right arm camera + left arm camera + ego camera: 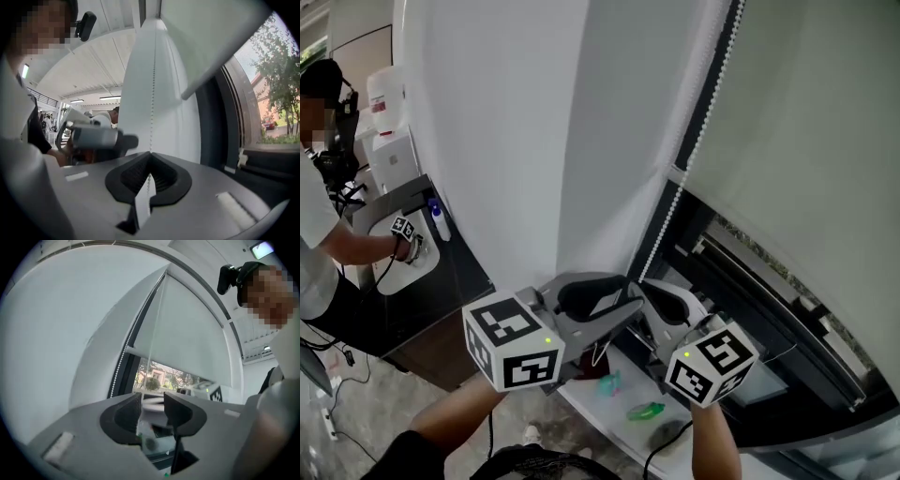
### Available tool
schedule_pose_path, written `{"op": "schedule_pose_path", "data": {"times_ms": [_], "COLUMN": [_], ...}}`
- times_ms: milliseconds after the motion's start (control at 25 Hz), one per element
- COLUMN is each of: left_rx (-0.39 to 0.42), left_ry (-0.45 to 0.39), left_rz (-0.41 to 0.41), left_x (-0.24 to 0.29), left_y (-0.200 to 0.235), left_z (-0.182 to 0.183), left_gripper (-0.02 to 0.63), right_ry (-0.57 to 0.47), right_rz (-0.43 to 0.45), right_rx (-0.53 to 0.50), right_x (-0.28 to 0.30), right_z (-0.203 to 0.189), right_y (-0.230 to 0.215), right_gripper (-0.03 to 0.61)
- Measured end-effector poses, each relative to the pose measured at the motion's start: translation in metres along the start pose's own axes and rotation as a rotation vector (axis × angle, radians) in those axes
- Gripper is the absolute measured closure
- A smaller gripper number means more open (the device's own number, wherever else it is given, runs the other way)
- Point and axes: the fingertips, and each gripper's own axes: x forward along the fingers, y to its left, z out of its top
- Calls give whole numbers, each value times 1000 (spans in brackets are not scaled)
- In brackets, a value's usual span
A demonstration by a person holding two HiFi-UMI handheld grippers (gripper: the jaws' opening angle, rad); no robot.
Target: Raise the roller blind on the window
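The pale roller blind [806, 141] hangs over the upper part of the window, its bottom edge slanting across the right of the head view. Its white bead chain [694, 141] runs down beside the dark frame to my two grippers. My right gripper [654, 295] is shut on the chain [153, 93], which rises straight up from its closed jaws [150, 157]. My left gripper [623, 302] sits just left of it, open [152, 406], with its pads apart. A thin strand [157, 329] drops toward that gap, and the beaded strand [123, 359] runs beside it, by the frame.
A white wall column [516, 141] stands left of the window. The dark window frame and sill [759, 291] lie below the blind. Small green items [645, 411] lie on a ledge under my grippers. At far left a person works at a counter [384, 272].
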Motion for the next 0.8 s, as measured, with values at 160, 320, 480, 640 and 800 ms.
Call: {"op": "schedule_pose_path", "data": {"times_ms": [160,320,480,640,800], "left_rx": [90,133,185,180,214], "left_ry": [-43,-52,-45,-23,0], "left_rz": [53,55,59,32,56], "left_x": [9,21,27,33,32], "left_y": [-2,-5,-8,-14,-13], "left_z": [34,53,64,61,62], "left_gripper": [454,457,475,606,604], "right_ry": [31,54,57,87,81], "right_rz": [-10,-15,8,1,65], "right_rx": [21,33,51,52,110], "right_x": [-7,-9,-9,-12,-23], "right_z": [-36,-51,-55,-60,-53], "right_y": [8,12,20,15,10], "right_gripper": [572,572,572,572,566]}}
